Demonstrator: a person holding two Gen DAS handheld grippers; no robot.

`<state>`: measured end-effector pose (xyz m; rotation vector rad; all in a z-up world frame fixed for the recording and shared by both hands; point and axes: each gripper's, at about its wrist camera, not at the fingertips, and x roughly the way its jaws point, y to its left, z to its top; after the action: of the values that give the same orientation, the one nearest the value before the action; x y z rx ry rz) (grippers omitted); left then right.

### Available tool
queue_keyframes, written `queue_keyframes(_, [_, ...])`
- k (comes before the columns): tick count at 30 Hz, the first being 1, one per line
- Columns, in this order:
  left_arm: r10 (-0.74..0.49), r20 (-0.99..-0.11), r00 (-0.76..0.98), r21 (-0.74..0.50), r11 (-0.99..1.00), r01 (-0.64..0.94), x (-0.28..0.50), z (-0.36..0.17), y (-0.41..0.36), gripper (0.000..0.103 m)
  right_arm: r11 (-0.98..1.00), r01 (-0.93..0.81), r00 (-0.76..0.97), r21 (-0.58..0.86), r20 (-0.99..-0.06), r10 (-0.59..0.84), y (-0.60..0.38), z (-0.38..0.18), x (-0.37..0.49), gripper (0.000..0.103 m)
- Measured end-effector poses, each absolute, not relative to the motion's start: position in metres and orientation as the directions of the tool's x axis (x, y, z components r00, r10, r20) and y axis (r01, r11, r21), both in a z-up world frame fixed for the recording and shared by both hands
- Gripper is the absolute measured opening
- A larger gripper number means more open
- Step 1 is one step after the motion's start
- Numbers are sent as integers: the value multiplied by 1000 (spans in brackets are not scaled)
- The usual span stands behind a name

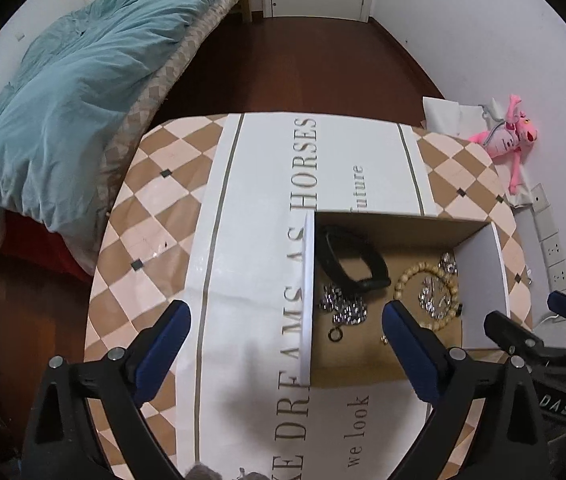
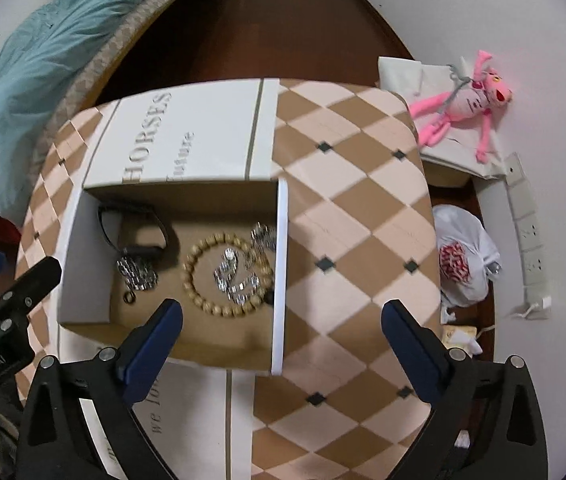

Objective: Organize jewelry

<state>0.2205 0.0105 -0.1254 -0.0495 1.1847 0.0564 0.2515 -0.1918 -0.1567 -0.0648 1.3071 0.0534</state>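
Note:
An open cardboard box [image 1: 483, 280] [image 2: 83, 264] with white walls sits on a white printed mat on the checkered table. Inside lie a black band [image 1: 347, 256] [image 2: 139, 228], a wooden bead bracelet [image 1: 407, 280] [image 2: 203, 276], silver chain pieces [image 1: 343, 306] [image 2: 235, 272] and a small dark ring [image 1: 335, 335] [image 2: 129, 297]. My left gripper [image 1: 287, 344] is open and empty, above the box's left wall. My right gripper [image 2: 283, 340] is open and empty, above the box's right wall. Each gripper shows at the edge of the other's view.
The checkered table [image 1: 155, 216] [image 2: 363, 208] carries the white mat [image 1: 267, 184] [image 2: 187, 136]. A bed with a teal duvet [image 1: 63, 92] stands at left. A pink plush toy [image 2: 463, 100], a white plastic bag [image 2: 463, 256] and a power strip [image 2: 527, 232] lie at right on the floor.

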Motion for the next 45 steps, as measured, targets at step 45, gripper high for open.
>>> queue_keyframes(45, [45,-727,685,-11,997,-77,47,85,-1,98,1000,-6,683,4,-730,7,-216,91,51,103])
